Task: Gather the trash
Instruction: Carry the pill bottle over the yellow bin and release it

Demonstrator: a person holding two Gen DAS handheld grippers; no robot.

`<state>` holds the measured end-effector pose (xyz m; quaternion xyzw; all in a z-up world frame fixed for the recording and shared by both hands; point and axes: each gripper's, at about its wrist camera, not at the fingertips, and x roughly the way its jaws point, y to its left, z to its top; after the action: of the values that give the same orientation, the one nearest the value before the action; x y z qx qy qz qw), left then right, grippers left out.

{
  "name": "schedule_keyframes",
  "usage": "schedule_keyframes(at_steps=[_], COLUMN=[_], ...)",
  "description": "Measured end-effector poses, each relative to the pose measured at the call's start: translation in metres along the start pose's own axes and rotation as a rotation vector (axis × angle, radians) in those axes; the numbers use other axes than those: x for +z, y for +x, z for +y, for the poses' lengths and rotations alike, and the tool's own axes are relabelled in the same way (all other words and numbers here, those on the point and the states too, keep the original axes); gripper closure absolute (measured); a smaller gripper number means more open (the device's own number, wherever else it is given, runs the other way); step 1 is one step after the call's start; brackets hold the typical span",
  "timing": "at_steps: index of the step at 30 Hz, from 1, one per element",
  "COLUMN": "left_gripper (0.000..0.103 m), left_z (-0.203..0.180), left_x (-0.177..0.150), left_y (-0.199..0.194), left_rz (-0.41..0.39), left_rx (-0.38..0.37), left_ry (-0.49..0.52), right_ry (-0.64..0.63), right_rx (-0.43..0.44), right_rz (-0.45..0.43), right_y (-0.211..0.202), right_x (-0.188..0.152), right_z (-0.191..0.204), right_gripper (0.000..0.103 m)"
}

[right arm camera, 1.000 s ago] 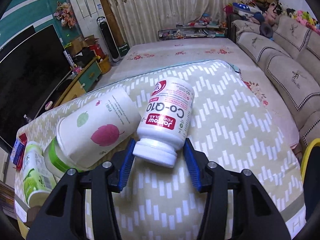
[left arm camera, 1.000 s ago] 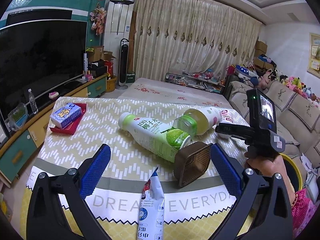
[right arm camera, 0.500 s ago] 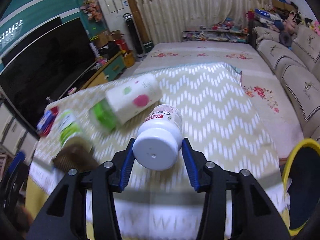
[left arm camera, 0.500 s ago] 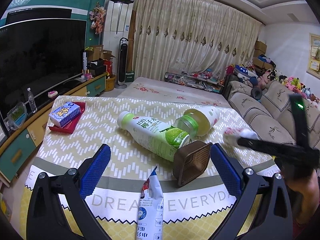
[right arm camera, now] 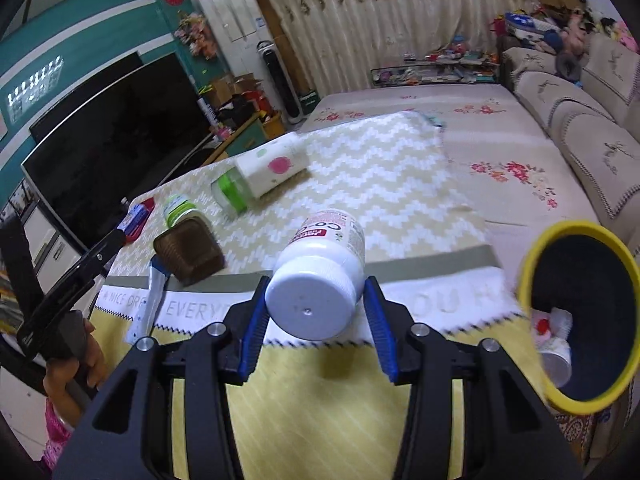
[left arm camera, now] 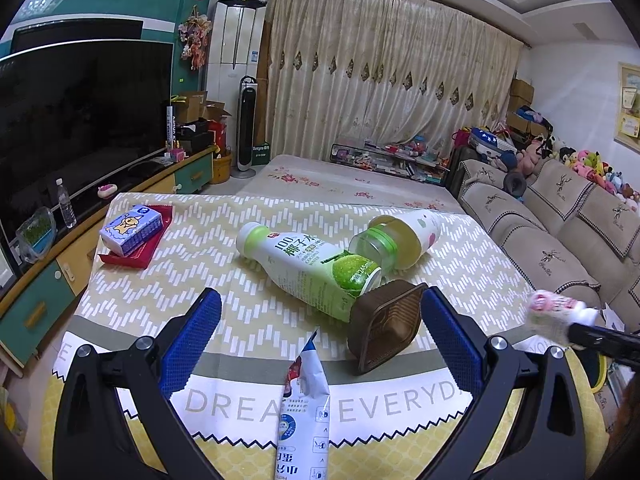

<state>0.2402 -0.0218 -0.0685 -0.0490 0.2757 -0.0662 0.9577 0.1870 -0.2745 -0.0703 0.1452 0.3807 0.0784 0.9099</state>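
My right gripper (right arm camera: 316,286) is shut on a white pill bottle (right arm camera: 320,276), held cap-first above the near edge of the table beside a yellow-rimmed bin (right arm camera: 528,276). The left wrist view shows that bottle (left arm camera: 554,314) blurred at the far right. My left gripper (left arm camera: 320,336) stands open over the table front. Ahead of it lie a torn white packet (left arm camera: 304,412), a brown plastic cup (left arm camera: 386,328) on its side, a green coconut-water bottle (left arm camera: 308,268) and a juice bottle (left arm camera: 400,240).
A red tray (left arm camera: 160,220) with a blue tissue pack (left arm camera: 130,228) sits at the table's far left. The bin holds some white trash (right arm camera: 554,344). A TV cabinet (left arm camera: 40,292) runs along the left and a sofa (left arm camera: 560,240) along the right.
My right gripper has carried the pill bottle up and away from the juice bottle to the table's near right edge, and the bin has come into its view. The left gripper stayed still.
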Motion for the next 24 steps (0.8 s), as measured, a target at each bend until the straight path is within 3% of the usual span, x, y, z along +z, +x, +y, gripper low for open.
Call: schedule_keyframes(at_steps=[4,10,14,20,24], left_gripper=[0.005,0.005,0.005,0.005,0.005], left_z=[-0.001,-0.002,-0.004,-0.006,-0.007], left_x=[-0.001,-0.001,-0.002,-0.003,-0.003], left_y=[0.001,0.001,0.004,0.006,0.007], left_rz=[0.003,0.004,0.013,0.025,0.028], left_rx=[0.006,0.008,0.009,0.004,0.000], left_ry=[0.007,0.013,0.023,0.032,0.037], right_ry=[0.045,0.146,0.235,0.276,0.287], right_rx=[-0.053,-0.244,-0.324,-0.406,-0.441], right_rz=[-0.031,-0.070,-0.075,-0.073,-0.089], right_y=[-0.025,-0.055,-0.057,-0.044,-0.041], right_x=[-0.006,-0.014,-0.022,-0.030,-0.031], right_z=[-0.033,-0.107,-0.152,-0.182,-0.190], right_gripper=[0.058,0.058,0.058,0.058,0.047])
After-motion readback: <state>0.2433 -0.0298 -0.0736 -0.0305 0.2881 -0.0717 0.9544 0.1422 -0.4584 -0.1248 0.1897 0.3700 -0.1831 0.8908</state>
